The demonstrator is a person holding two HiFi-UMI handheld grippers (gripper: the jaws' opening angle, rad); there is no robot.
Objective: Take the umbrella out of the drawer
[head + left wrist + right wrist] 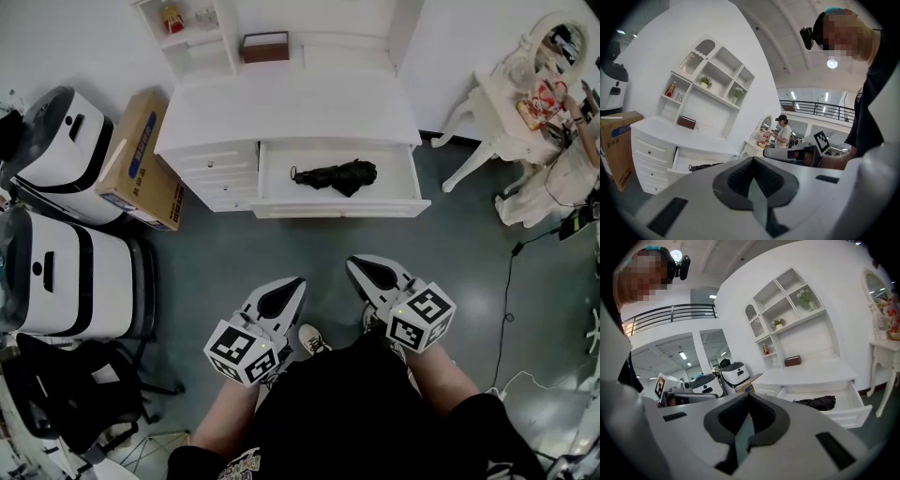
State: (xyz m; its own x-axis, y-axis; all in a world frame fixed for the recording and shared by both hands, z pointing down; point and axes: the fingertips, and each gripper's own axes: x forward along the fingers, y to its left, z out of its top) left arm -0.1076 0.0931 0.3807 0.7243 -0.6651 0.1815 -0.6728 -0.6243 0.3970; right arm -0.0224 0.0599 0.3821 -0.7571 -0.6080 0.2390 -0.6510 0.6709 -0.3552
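The white dresser (291, 108) stood well ahead of both grippers, across a stretch of bare floor. Its wide drawer (337, 208) was already pulled out toward them, so the inside lay open from above and nothing blocked a reach in. A cardboard box (141, 159) leaned against the dresser, off to the left gripper's far side and clear of the path.

The black folded umbrella (336, 175) lay flat in the drawer, nearer to the line of the right gripper than of the left, with its handle end toward the left.

The left gripper (296, 282) and right gripper (356, 265) were held side by side low before the person, pointing toward the drawer. Both had their jaws closed together on nothing. That looked like a carrying pose before the approach; they would need to open before taking the umbrella.
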